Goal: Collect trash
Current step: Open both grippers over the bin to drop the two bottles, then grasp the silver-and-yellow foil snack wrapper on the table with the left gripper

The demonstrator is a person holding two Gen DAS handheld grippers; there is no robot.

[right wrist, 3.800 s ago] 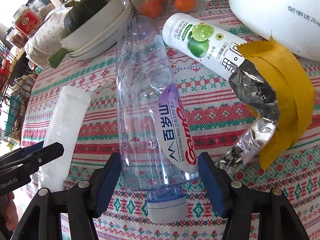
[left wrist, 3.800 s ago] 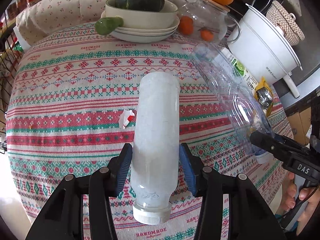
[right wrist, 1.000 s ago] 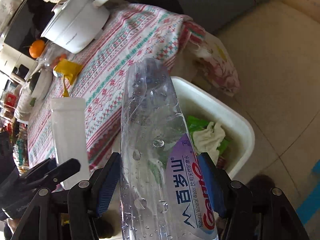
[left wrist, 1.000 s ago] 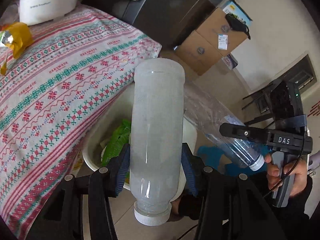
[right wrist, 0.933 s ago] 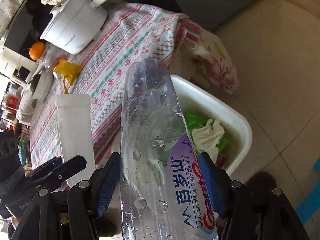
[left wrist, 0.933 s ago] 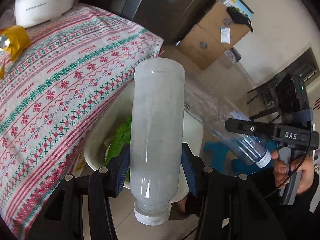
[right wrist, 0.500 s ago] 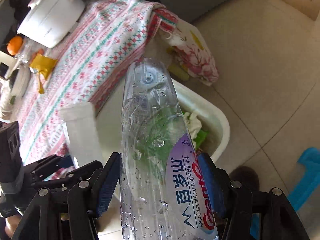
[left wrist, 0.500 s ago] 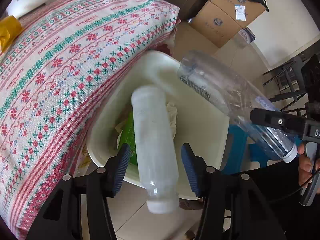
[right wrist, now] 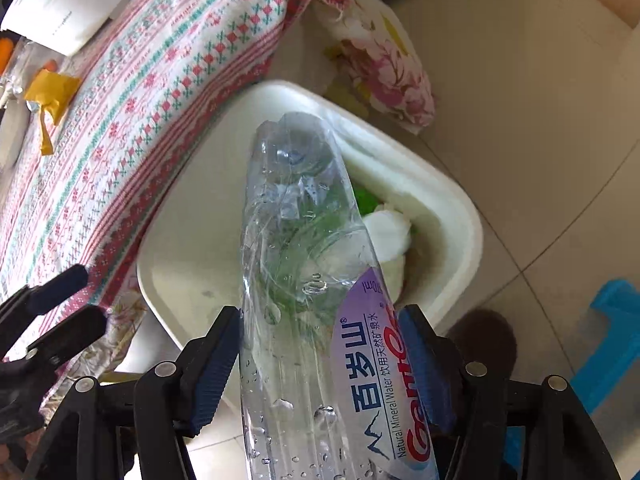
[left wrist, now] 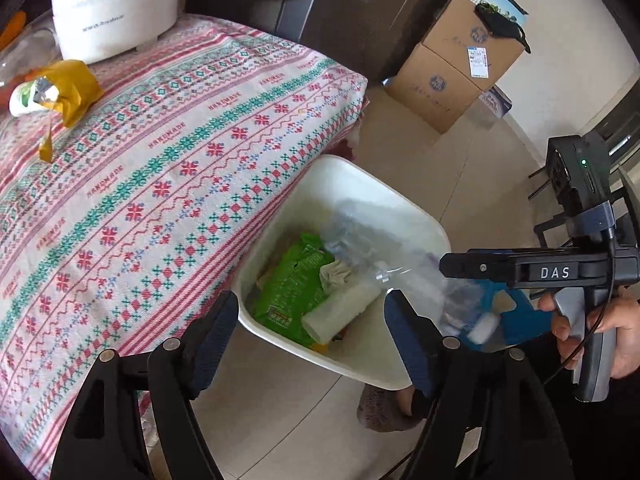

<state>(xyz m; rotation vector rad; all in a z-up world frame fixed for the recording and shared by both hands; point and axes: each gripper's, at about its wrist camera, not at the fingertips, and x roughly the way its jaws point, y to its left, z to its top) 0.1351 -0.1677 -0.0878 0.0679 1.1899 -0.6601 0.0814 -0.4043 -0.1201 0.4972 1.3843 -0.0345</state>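
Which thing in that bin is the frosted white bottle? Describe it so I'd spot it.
Find the white bin on the floor beside the patterned tablecloth. Inside, the frosted white bottle lies on its side across the green wrapper. It is the only smooth, cloudy cylinder there.

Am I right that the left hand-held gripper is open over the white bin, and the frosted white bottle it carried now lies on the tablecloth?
Not quite. The left hand-held gripper is open over the white bin, but the frosted white bottle lies inside that bin on the green wrapper, not on the tablecloth. The left wrist view shows it.
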